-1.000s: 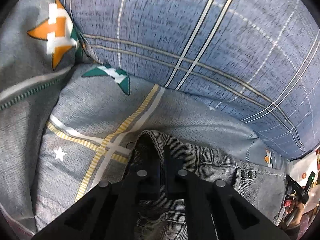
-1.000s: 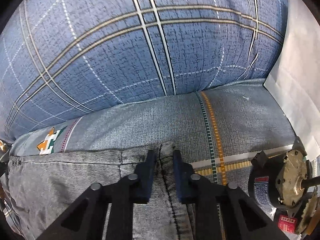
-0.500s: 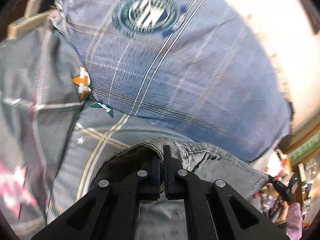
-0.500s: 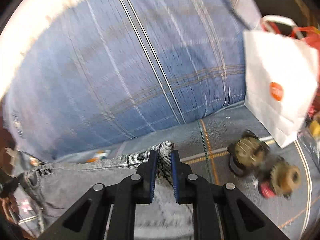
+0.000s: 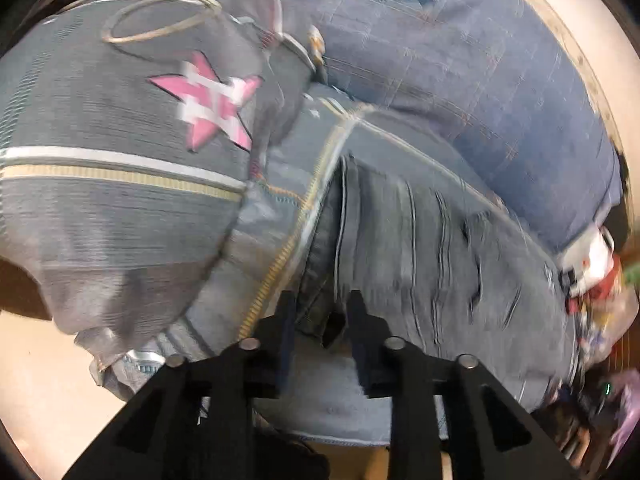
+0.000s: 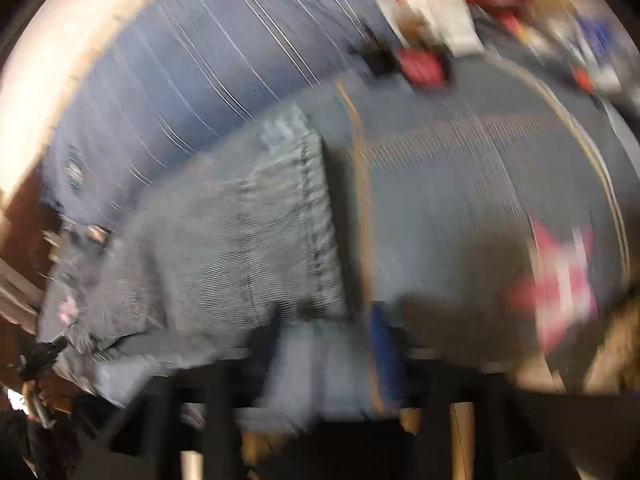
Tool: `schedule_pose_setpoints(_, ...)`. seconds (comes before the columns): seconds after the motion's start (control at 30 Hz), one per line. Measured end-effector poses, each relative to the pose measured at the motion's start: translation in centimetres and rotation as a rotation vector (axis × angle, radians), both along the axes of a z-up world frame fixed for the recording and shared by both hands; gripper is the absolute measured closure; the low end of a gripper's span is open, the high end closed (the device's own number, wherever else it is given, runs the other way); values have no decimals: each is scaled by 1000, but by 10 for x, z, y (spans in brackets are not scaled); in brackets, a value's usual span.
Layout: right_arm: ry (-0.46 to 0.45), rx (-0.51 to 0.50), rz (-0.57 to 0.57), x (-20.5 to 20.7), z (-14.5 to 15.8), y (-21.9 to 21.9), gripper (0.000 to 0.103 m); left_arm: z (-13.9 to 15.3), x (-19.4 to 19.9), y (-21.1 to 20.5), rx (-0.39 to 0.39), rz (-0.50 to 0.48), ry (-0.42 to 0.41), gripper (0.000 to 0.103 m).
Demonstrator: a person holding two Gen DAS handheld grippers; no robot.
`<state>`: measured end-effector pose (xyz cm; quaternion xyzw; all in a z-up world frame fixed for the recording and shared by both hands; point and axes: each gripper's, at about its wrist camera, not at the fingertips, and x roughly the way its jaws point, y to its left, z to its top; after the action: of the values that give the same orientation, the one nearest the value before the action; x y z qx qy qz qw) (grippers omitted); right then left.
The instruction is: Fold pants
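The grey denim pants (image 5: 420, 248) lie flat on a grey patterned bed sheet (image 5: 288, 208), in front of a big blue plaid pillow (image 5: 480, 80). My left gripper (image 5: 322, 320) is open, its black fingers on either side of the pants' near left corner without pinching it. In the blurred right wrist view the pants (image 6: 240, 256) lie with a stitched hem edge on their right side. My right gripper (image 6: 324, 340) is open just off the pants' near right corner, holding nothing.
A grey cushion with a pink star (image 5: 120, 160) lies to the left. The sheet also carries a pink star (image 6: 560, 284) to the right. Red and white clutter (image 6: 424, 64) and a white bag (image 6: 432, 8) sit beyond the bed's right end. Bare floor (image 5: 36, 368) shows at lower left.
Both grippers, earlier shut on the pants' waistband corners, have opened, let the pants drop flat on the bed, and pulled back towards the near edge of the bed.
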<state>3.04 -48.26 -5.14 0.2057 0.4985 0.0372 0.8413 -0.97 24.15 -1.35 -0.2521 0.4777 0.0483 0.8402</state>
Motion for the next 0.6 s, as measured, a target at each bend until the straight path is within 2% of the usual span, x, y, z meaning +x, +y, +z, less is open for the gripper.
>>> schedule_pose_setpoints(0.03,-7,2,-13,-7,0,-1,40,7,-1,-2,4,12,-22,61)
schedule_pose_setpoints(0.1,-64,-20,-42,-16,15,-2,40,28,-1,-15,29,13,-94,50)
schedule_pose_setpoints(0.2,-135,-62,-52,-16,46,6,40,45,7,-49,27,-50,-168,49)
schedule_pose_setpoints(0.27,-173,-27,-16,-9,61,20,39,44,15,-71,33,-94,-189,49)
schedule_pose_setpoints(0.37,-186,42,41,5,64,39,39,24,25,-103,90,-156,-148,49)
schedule_pose_setpoints(0.43,-163,51,60,14,53,50,38,-5,39,-117,205,-161,-73,49)
schedule_pose_setpoints(0.47,-119,19,62,21,41,52,37,-16,42,-117,251,-150,-24,49)
schedule_pose_setpoints(0.5,-14,-38,60,31,22,53,37,-27,43,-112,287,-115,36,50)
schedule_pose_setpoints(0.57,111,-144,2,36,-2,49,37,-22,33,-100,229,-68,4,50)
schedule_pose_setpoints(0.6,101,-135,-9,35,-3,47,37,-13,24,-94,193,-54,-38,49)
